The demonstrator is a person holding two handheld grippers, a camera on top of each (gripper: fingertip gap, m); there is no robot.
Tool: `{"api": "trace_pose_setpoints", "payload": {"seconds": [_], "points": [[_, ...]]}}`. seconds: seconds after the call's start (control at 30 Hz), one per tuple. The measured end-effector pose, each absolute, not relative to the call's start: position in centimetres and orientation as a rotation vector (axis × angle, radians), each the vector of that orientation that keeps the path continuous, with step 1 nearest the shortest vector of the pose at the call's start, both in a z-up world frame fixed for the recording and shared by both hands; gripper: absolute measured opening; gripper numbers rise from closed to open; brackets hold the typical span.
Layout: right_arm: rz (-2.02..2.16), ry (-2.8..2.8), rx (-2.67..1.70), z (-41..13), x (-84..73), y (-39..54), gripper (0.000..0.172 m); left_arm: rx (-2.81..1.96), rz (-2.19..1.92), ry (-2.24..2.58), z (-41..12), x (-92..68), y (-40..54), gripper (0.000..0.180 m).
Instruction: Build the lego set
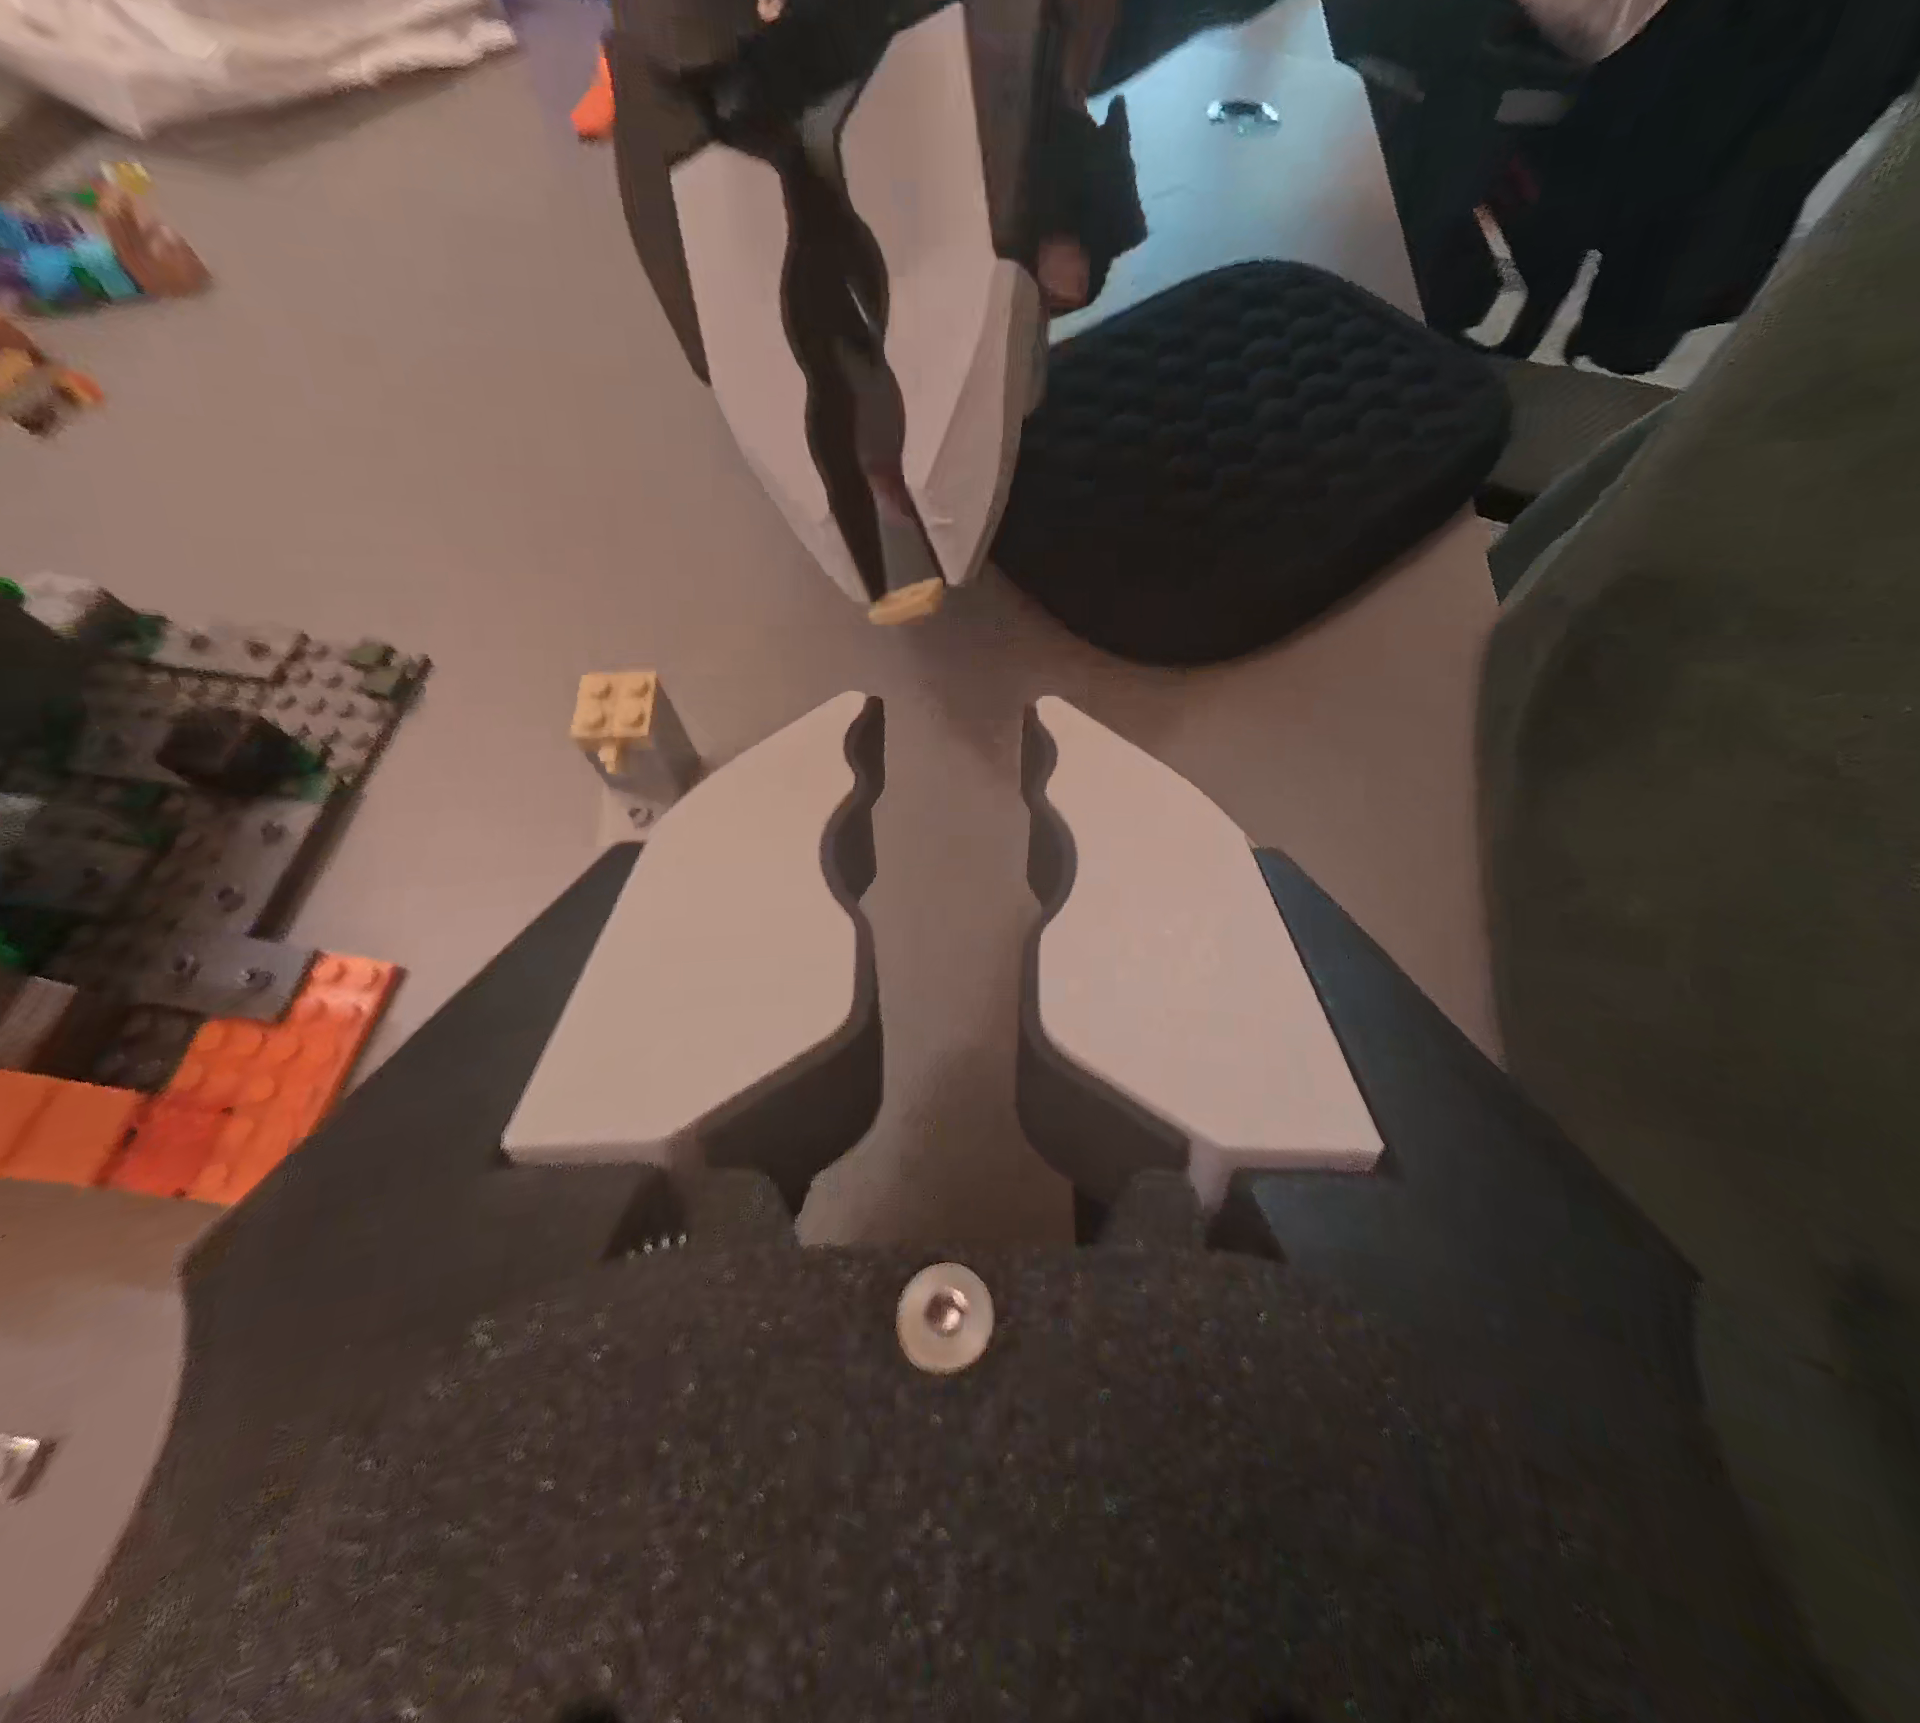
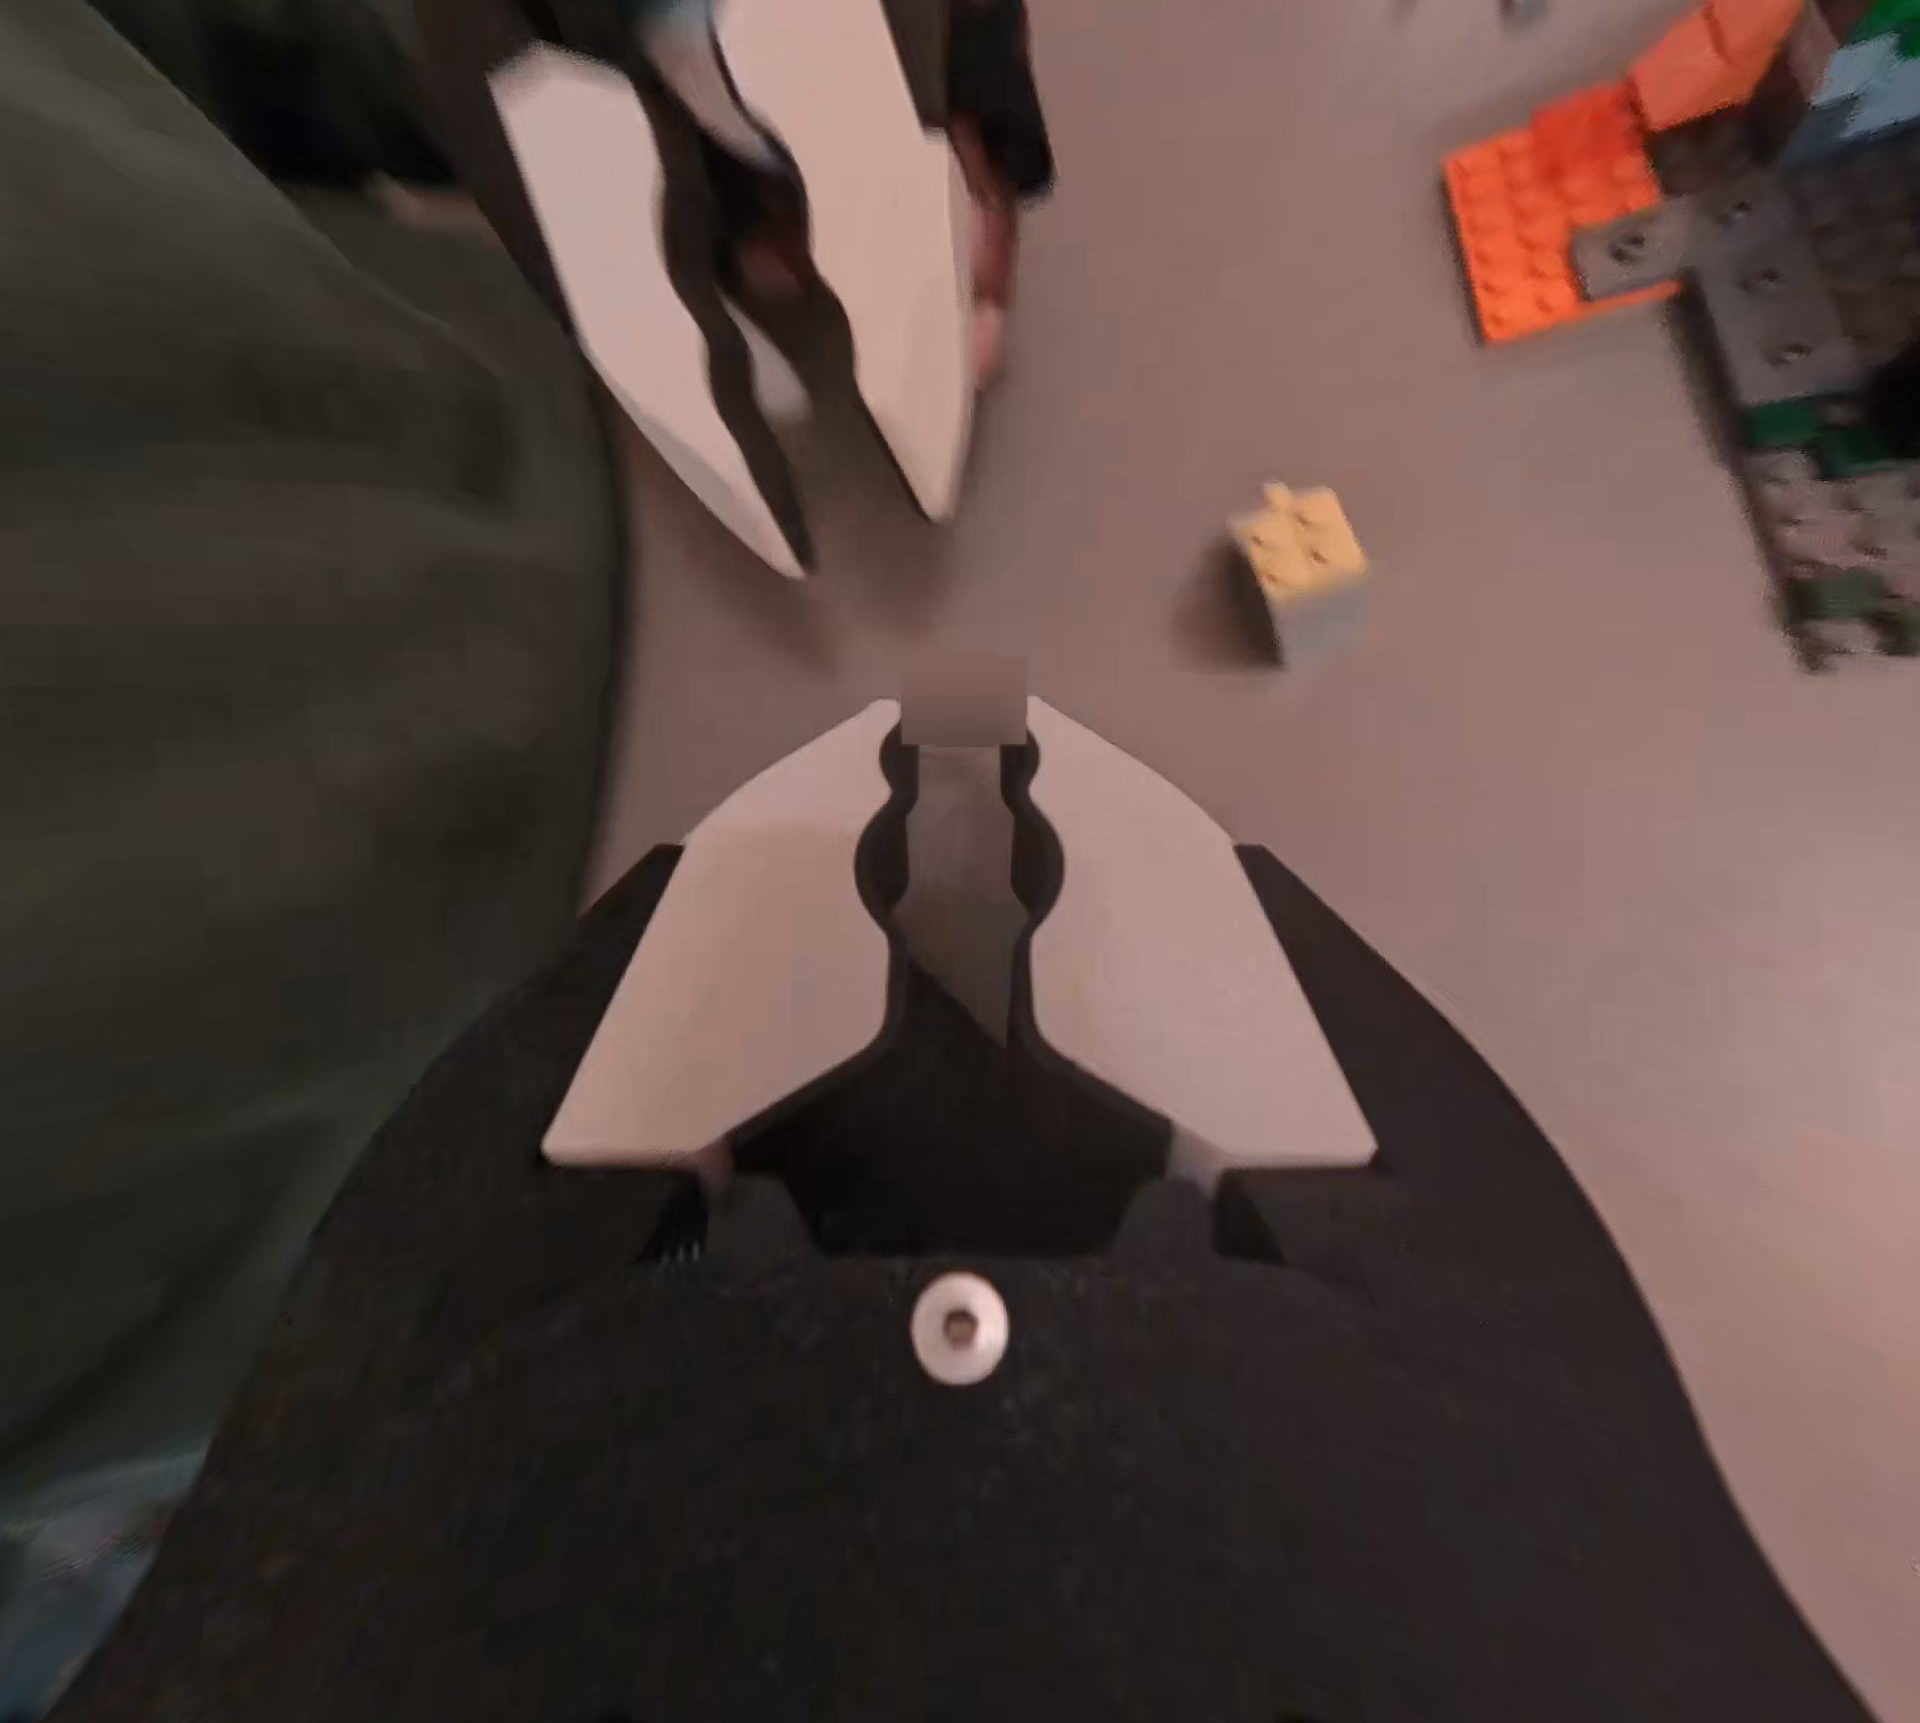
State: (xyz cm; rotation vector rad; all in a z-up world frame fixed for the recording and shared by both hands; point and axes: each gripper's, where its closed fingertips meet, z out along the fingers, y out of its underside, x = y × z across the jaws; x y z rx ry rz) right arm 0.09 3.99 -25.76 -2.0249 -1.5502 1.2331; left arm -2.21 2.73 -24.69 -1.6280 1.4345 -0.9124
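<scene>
Grey tabletop (image 1: 416, 478) strewn with bricks (image 1: 618, 707).

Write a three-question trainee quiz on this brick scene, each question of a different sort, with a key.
1. True or false: the left hand-held gripper is open, with nothing between its fingers.
2. The right hand-held gripper grips a grey piece. What colour is the plate at that piece's tip? A) tan B) orange C) green
3. Fill in: the loose block on the table is grey with a ____ top.

Key: 1 true; 2 A; 3 tan.
</scene>
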Motion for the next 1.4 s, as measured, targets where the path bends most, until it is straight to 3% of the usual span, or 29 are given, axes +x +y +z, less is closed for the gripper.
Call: {"api": "trace_pose_setpoints", "payload": {"seconds": [0.23,0.6,0.83,0.87,1.1,1.4], "points": [[2.013,-0.893,-1.942,-19.2,-3.0,2.9,0.015,-1.362,-0.687,1.293,-20.4,-2.2,3.6,0.021],[2.286,-0.574,-1.805,-17.2,-4.0,3.4,0.015,-1.263,-0.566,1.223,-18.1,-3.0,4.1,0.008],[2.197,-0.604,-1.89,-18.4,-4.1,3.6,0.015,-1.386,-0.599,1.323,-19.5,-3.3,4.2,0.007],[2.137,-0.657,-1.93,-18.9,-3.9,3.5,0.022,-1.425,-0.602,1.353,-20.0,-3.5,4.3,0.007],[1.622,-1.04,-2.015,-20.9,-1.3,4.7,0.024,-2.013,-0.63,1.705,-27.5,-7.9,5.0,0.007],[1.527,-1.129,-1.995,-22.2,0.2,4.1,0.023,-2.243,-0.507,1.909,-30.6,-10.0,6.9,0.008]]}}
